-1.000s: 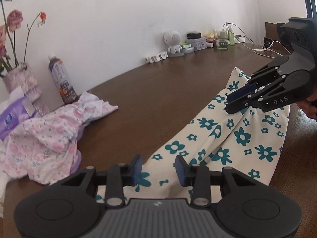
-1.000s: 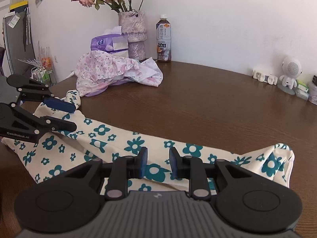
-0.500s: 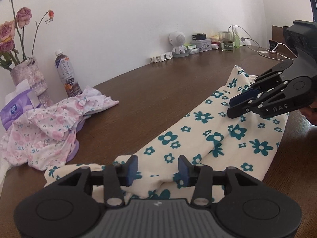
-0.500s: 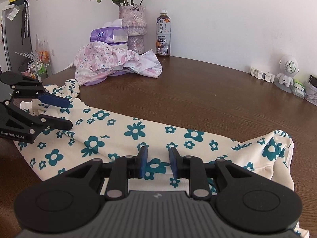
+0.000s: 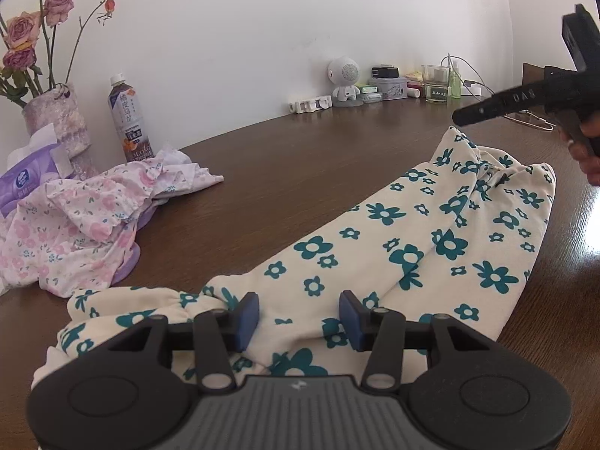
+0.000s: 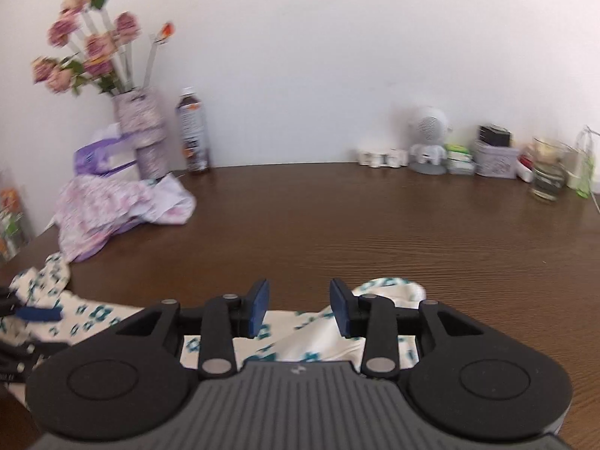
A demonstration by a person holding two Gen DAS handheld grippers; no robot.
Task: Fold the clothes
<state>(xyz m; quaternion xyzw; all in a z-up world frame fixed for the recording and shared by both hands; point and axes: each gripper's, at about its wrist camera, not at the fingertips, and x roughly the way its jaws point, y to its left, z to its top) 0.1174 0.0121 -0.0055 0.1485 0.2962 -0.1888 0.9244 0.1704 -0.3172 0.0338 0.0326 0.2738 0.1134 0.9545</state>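
A cream garment with teal flowers (image 5: pixel 431 240) lies stretched along the brown table (image 5: pixel 300 165). My left gripper (image 5: pixel 299 318) is open just over its near, bunched end, with nothing between the pads. In the left wrist view my right gripper (image 5: pixel 465 115) hovers above the garment's far end, held by a hand (image 5: pixel 588 157), clear of the cloth. The blurred right wrist view shows the right gripper (image 6: pixel 299 309) open above a raised fold of the garment (image 6: pixel 386 288). My left gripper (image 6: pixel 37 332) shows at that view's left edge.
A crumpled pink floral garment (image 5: pixel 86 217) lies at the table's left. Behind it stand a tissue pack (image 5: pixel 26 180), a vase of roses (image 5: pixel 56 120) and a bottle (image 5: pixel 129 123). A small robot figure (image 5: pixel 345 80), boxes and a glass (image 5: pixel 435 84) line the back wall.
The garment has come down from being held up and now lies flat on the table. My right gripper has lifted off it and swung away; the left gripper has drawn back to its end.
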